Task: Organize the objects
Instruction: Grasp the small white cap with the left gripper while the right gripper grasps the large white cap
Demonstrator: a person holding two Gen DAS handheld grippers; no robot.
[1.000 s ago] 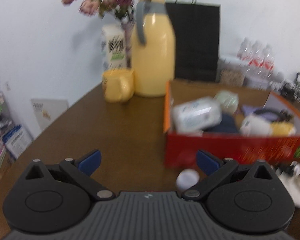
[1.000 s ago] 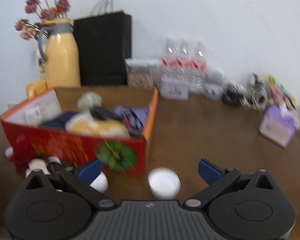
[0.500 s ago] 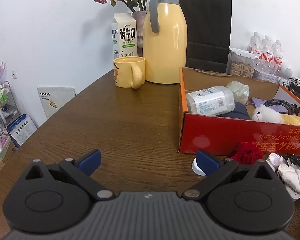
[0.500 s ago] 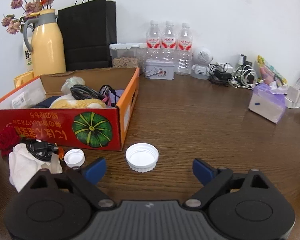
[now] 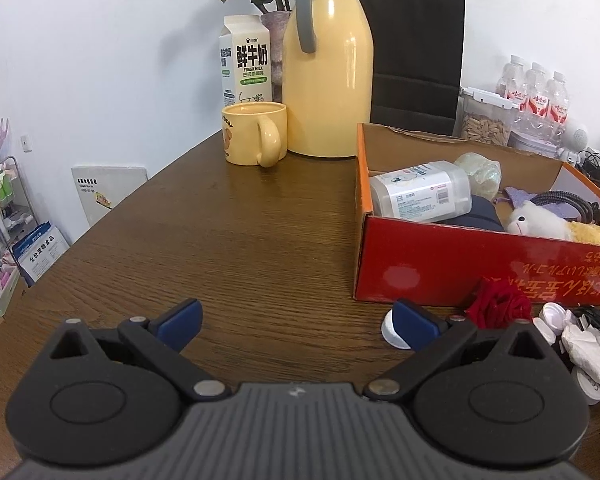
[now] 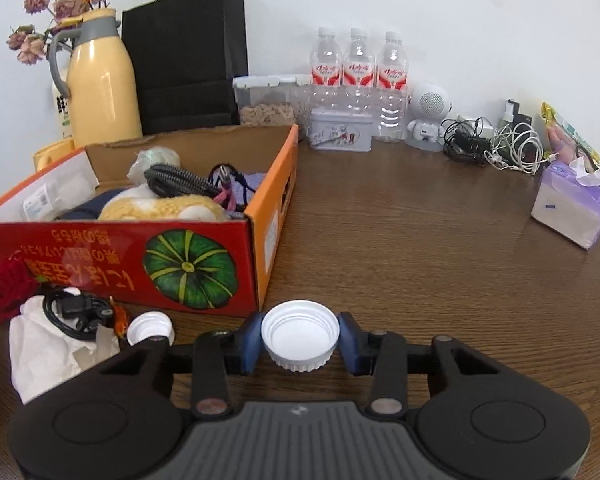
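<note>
A wide white lid (image 6: 300, 330) lies open side up on the brown table, just in front of the red cardboard box (image 6: 100, 256). My right gripper (image 6: 300, 340) is closing its jaws around that lid, and both blue pads touch its ribbed rim. A smaller white cap (image 6: 150, 326) lies to the left, beside a white cloth (image 6: 48, 356), a black cable (image 6: 76, 312) and a red rose (image 6: 10, 286). My left gripper (image 5: 298, 320) hangs open over bare table left of the box (image 5: 440, 272), with nothing between its fingers. Another white cap (image 5: 392, 334) peeks out behind its right finger.
The box holds a plastic jar (image 5: 420, 196), a plush toy (image 5: 548, 224) and cords. A yellow thermos (image 5: 328, 68), mug (image 5: 254, 134), milk carton (image 5: 244, 66) and black bag (image 5: 416, 48) stand behind. Water bottles (image 6: 356, 68), tangled cables (image 6: 496, 144) and a tissue pack (image 6: 568, 208) line the far right.
The right gripper moved forward and down over the wide white lid and its jaws closed from wide open onto it. The left gripper stayed open and nearly in place.
</note>
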